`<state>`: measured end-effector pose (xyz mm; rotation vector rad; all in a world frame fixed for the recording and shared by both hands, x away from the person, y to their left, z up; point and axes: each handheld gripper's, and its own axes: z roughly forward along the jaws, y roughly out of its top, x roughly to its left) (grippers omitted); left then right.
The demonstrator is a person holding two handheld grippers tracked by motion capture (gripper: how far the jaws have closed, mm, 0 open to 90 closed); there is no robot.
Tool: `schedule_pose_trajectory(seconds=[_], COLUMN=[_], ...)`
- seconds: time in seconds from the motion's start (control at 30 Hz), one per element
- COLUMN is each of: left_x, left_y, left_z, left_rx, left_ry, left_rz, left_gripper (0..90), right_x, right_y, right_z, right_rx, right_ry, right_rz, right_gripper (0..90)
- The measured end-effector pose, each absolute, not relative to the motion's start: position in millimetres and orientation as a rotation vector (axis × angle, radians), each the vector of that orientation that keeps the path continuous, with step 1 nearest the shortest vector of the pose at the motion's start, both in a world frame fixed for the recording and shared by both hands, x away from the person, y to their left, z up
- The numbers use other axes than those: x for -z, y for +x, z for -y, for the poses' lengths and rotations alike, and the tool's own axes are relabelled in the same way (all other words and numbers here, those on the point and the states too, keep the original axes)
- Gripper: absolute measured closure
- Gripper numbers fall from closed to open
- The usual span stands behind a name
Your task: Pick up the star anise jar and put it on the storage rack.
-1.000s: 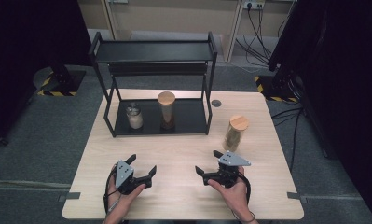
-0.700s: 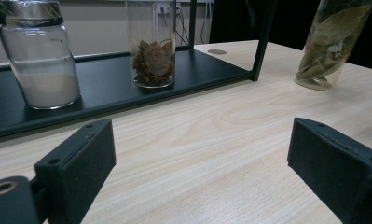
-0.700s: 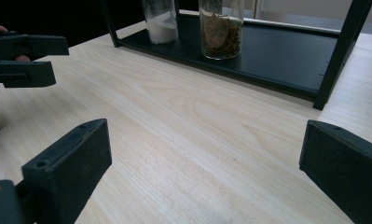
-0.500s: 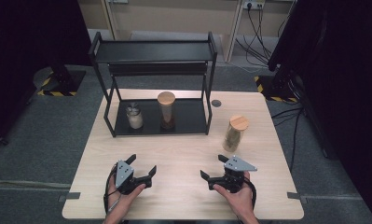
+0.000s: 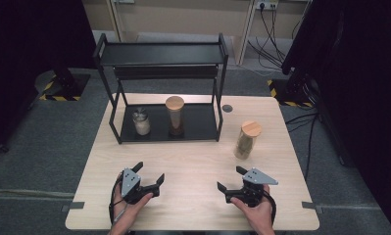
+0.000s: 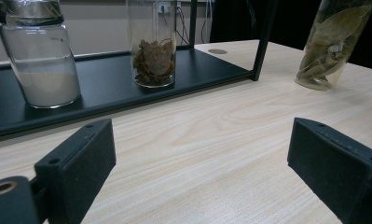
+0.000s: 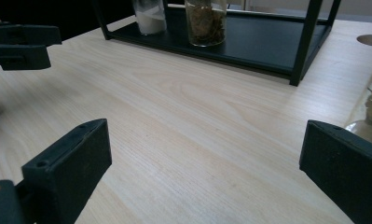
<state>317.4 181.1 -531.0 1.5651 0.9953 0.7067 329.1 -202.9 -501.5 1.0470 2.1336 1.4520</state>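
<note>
The pale wood-grain table [image 5: 193, 161] carries, along its far edge, a black metal two-tier rack [image 5: 163, 63] of thin square tubing, whose lower shelf sits just above the tabletop. On that shelf stand two glass jars: toward the left end a short clamp-lid jar of white powder [image 5: 141, 122], and near the middle a tall straight cylinder with a round wooden lid holding brown dried pieces [image 5: 175, 116]. The jar that the work seems to concern, a tall clear cylinder of dried bay leaves with a wooden lid [image 5: 247, 139], stands upright on the bare table toward the right edge, just outside the rack's right front post and apart from it. It lies ahead of and slightly right of the right tool [image 5: 233, 182], which rests near the front edge with its two flat black foam-faced jaws spread wide and holding nothing; in the right gripper view the jar's glass base [image 7: 371, 116] shows at the right margin beyond the right jaw. The left tool [image 5: 148, 176], also near the front edge and likewise spread and empty, is well apart from that jar, so the right hand is plainly the nearer. Since the jar's long axis is vertical, I judge a level sideways grip on its smooth round wall would suit.
</note>
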Motion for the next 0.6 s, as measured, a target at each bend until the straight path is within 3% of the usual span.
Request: schedule_pose_trajectory(seconds=[0.6], left_x=[531], left_y=[318], left_z=[-181], left_rx=[-0.704], left_ry=[1.565], left_rz=[-0.999], left_gripper=[7.1], right_x=[502], right_y=[318], right_z=[221], right_rx=[-1.443], right_ry=[1.088], right_rz=[-2.098], right_gripper=[2.4])
